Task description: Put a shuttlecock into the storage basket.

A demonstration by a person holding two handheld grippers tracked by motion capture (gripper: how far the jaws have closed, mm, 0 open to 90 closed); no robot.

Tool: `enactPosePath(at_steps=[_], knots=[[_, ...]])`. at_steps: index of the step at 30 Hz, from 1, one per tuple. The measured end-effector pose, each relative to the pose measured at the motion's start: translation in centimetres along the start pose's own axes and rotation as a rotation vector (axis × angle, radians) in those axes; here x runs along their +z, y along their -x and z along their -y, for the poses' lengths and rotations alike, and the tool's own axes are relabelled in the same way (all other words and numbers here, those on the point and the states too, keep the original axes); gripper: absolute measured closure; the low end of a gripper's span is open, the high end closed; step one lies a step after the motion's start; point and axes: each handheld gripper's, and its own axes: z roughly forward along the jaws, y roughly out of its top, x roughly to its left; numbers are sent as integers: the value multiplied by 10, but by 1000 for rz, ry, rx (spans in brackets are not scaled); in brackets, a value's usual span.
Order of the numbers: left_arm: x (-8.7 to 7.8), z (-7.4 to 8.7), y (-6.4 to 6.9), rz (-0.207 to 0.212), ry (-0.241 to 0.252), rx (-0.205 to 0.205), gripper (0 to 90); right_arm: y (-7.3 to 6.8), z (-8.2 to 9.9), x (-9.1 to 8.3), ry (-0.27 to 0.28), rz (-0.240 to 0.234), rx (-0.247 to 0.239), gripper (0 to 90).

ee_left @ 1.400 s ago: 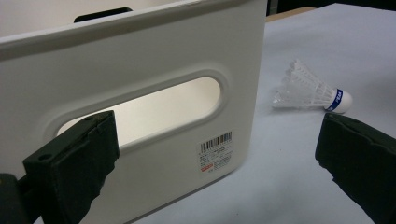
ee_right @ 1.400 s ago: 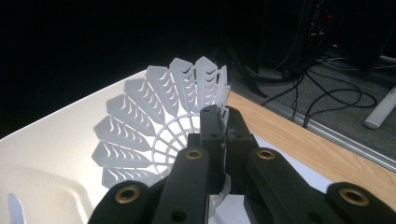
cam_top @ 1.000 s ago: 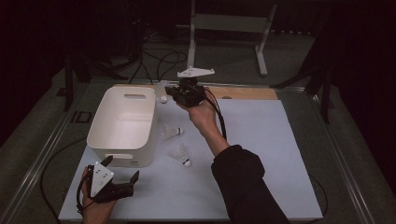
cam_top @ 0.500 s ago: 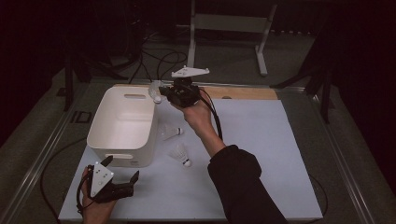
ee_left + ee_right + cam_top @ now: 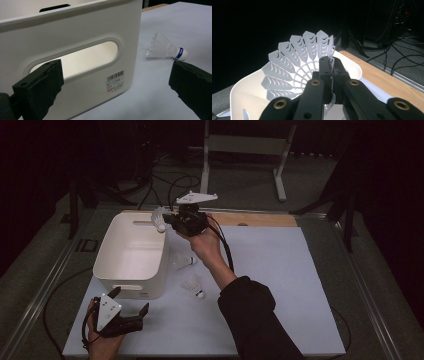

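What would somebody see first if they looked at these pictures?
First, the right tongs, held up over the far rim of the white tub, pinching a white shuttlecock by the edge of its skirt. Next, two more shuttlecocks lie on the pale mat just right of the tub, one farther back and one nearer. Down at the near left corner, the left tongs wait wide open, pointing at the tub's handle slot.

Black hand-held gripper [image 5: 331,72] with brass screws, grey plate; dark sleeve [image 5: 250,315].
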Motion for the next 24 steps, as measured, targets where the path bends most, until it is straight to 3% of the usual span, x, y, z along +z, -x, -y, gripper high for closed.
enactPosePath(at_steps=[15, 17, 19, 20, 21, 22, 24], knots=[[0, 0, 0, 0, 0, 0, 2, -14, -1, 14, -3, -34, -2, 872], [0, 0, 0, 0, 0, 1, 2, -15, -2, 15, 7, -62, -9, 737], [0, 0, 0, 0, 0, 0, 2, -14, -2, 16, 25, -95, 23, 553], [0, 0, 0, 0, 0, 0, 2, -13, -3, 16, 27, -102, 37, 510], [0, 0, 0, 0, 2, -1, 2, -12, -3, 15, 28, -96, 38, 453], [0, 0, 0, 0, 2, -1, 2, -12, -3, 15, 28, -96, 38, 453], [0, 0, 0, 1, -1, 1, 2, -11, -2, 15, 13, -71, 42, 321]])
